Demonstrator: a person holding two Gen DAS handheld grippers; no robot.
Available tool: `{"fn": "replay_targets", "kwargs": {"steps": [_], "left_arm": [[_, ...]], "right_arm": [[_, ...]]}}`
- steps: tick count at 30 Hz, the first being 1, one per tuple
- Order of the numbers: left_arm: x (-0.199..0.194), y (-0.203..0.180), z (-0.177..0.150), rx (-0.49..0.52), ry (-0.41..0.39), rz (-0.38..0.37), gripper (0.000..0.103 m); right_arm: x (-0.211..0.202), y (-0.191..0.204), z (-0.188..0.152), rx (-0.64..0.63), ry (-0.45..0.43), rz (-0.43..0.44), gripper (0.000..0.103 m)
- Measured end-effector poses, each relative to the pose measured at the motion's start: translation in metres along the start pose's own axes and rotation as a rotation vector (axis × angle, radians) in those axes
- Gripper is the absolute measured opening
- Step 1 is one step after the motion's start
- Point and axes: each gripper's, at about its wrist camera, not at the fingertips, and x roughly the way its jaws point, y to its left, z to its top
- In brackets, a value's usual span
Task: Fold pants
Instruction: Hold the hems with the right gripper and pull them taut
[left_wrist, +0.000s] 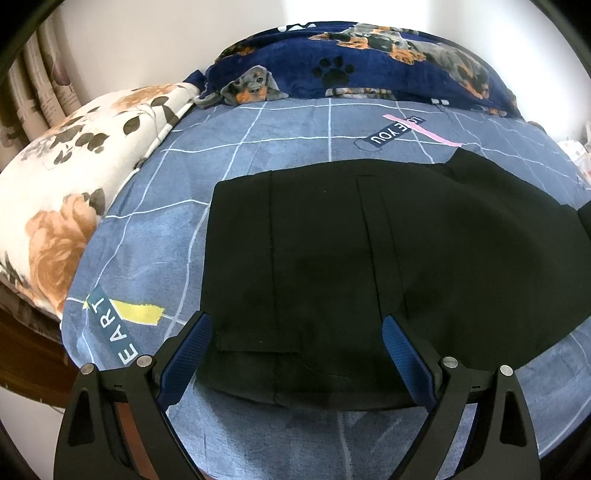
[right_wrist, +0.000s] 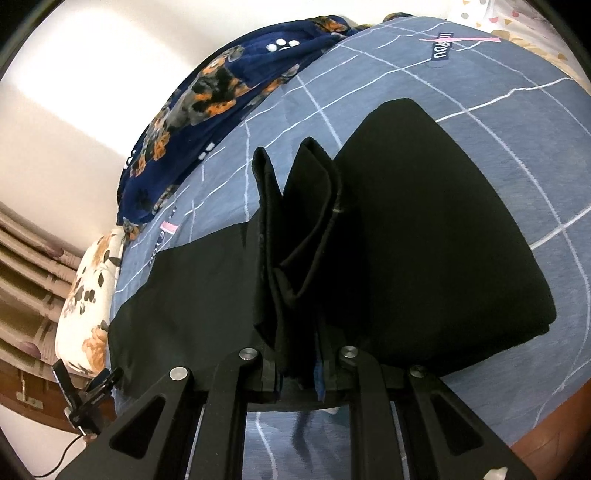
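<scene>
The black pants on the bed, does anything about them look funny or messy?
Mostly neat: the black pants lie flat on the blue sheet. The one odd bit is a bunch of cloth standing up in crumpled folds, pinched in the right tongs. The left tongs are open, holding nothing.

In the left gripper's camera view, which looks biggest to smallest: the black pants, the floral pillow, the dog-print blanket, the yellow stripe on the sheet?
1. black pants
2. floral pillow and dog-print blanket: they look alike in area, and the blanket lies farther away, so unranked
3. yellow stripe
</scene>
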Motion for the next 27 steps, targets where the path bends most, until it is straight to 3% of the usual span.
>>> {"fn": "replay_targets", "kwargs": {"steps": [27], "left_arm": [[0.003,-0.003,-0.001,0.009,0.01,-0.011,0.093]], "right_arm": [[0.037,0.052,-0.023,-0.049,0.08,0.063,0.015]]}}
